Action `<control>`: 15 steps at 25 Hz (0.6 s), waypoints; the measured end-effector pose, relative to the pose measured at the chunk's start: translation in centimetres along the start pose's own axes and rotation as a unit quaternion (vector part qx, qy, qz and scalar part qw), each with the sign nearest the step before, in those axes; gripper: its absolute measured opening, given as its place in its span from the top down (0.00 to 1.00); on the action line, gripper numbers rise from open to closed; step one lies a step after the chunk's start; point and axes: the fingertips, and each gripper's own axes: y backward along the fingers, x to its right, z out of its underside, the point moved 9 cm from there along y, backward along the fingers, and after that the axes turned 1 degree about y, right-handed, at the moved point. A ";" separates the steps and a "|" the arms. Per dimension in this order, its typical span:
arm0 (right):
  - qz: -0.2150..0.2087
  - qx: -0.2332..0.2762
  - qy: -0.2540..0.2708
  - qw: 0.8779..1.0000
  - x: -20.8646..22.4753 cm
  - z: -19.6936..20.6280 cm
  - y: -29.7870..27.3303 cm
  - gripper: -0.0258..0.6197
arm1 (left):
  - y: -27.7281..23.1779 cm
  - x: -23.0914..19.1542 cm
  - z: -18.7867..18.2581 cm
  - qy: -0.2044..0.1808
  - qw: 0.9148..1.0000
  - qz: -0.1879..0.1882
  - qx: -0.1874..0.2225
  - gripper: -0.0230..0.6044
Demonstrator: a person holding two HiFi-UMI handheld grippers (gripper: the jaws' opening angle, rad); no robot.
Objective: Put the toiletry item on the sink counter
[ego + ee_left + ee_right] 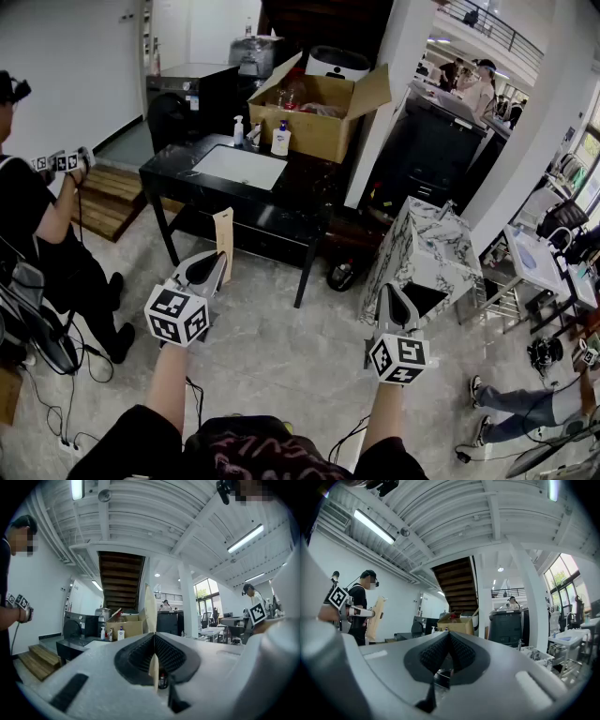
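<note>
Tan and flat, the toiletry packet (223, 240) is standing upright in the left gripper (210, 265), whose jaws are pinching its lower edge. Ahead of that gripper and well apart from it, the black sink counter (286, 202) is carrying a white basin (240, 167) and a white bottle (280, 140). To its right, the right gripper (393, 298) is hovering, jaws pressed together on nothing.

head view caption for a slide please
Left gripper clamps a flat tan packet, right gripper shut and empty, black sink counter ahead.

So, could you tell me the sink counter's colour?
The counter is black, its basin white; the head view shows it best.
</note>
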 end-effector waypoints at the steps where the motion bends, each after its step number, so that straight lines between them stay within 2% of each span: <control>1: -0.001 0.001 -0.002 1.000 0.0 -0.1 0.1 0.94 | 0.1 0.1 -0.1 0.000 1.000 0.000 0.000 0.95; 15: -0.012 0.004 -0.013 1.000 0.5 0.4 0.8 0.94 | 0.5 1.3 0.3 0.002 1.000 -0.007 -0.009 0.95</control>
